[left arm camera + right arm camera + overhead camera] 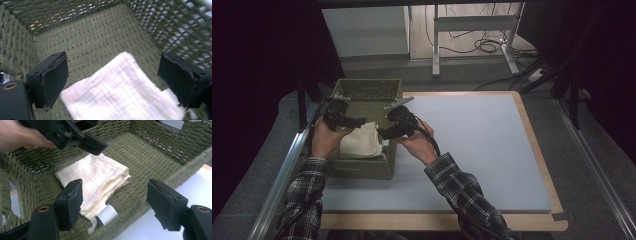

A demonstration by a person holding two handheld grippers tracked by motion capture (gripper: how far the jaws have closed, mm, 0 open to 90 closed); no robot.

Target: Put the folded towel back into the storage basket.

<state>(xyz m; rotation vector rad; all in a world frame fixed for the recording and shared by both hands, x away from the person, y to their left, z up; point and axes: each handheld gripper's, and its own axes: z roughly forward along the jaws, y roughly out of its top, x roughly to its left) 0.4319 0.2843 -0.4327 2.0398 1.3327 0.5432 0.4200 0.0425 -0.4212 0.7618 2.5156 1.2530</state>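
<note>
A green woven basket sits at the left end of a pale counter, and a folded cream cloth lies flat on the basket's floor, toward its near wall. A person in plaid sleeves holds a black claw in each hand over the basket. The left claw hovers above the cloth's left side, jaws spread wide, nothing between them; in the left gripper view the cloth lies below the gap, untouched. The right claw hangs at the basket's right rim, jaws also spread and empty; in the right gripper view the cloth lies just beyond them inside the basket.
</note>
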